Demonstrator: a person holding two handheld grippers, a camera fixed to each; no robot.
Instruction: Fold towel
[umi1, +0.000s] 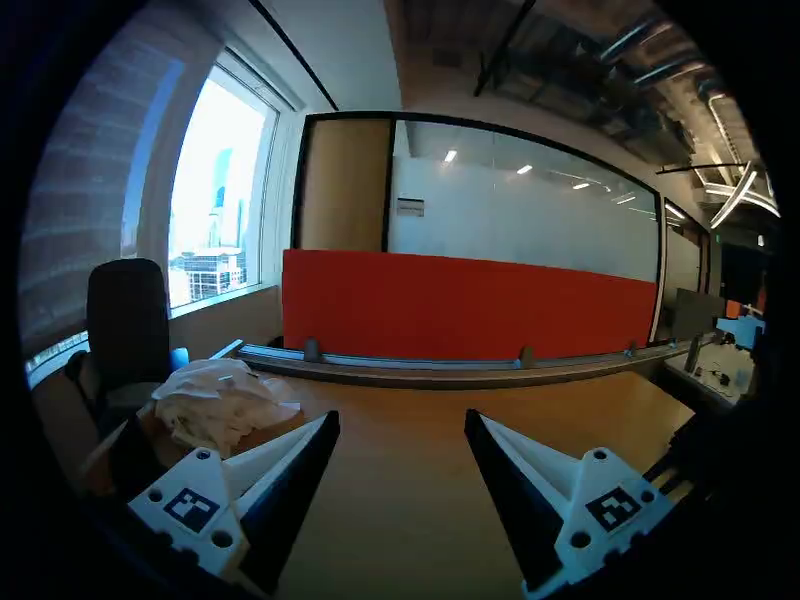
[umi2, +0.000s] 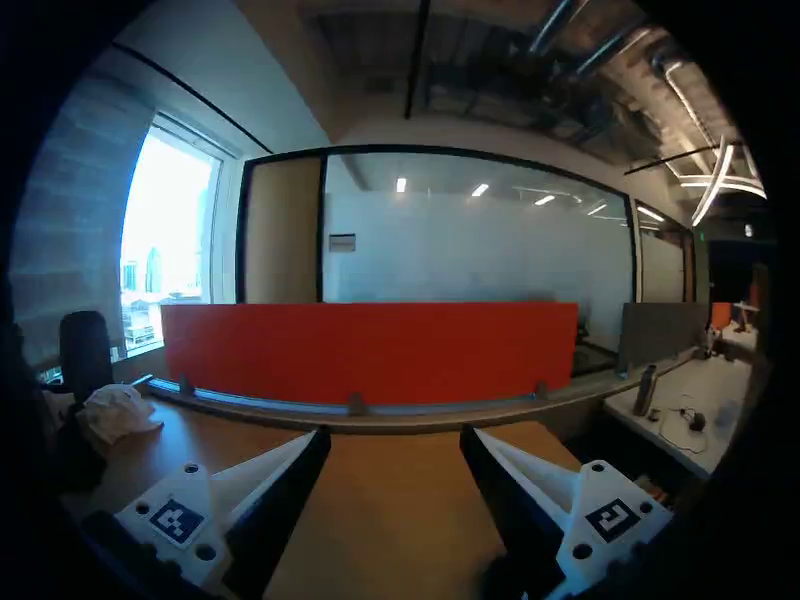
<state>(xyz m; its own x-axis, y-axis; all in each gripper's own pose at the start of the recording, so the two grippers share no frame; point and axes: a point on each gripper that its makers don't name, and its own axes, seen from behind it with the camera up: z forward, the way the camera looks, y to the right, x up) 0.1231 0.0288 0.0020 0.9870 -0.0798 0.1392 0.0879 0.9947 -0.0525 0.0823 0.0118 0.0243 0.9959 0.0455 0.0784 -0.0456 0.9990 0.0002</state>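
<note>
The left gripper (umi1: 402, 415) and the right gripper (umi2: 395, 432) hang over the desk (umi1: 400, 500) with fingers spread wide, holding nothing. The towel (umi1: 215, 400) lies in a crumpled heap at the desk's left end, by a black chair (umi1: 127, 320).

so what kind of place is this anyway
Most likely an open-plan office: a long wooden desk with an orange divider panel, a black office chair by the window, and a glass-walled room behind.
</note>
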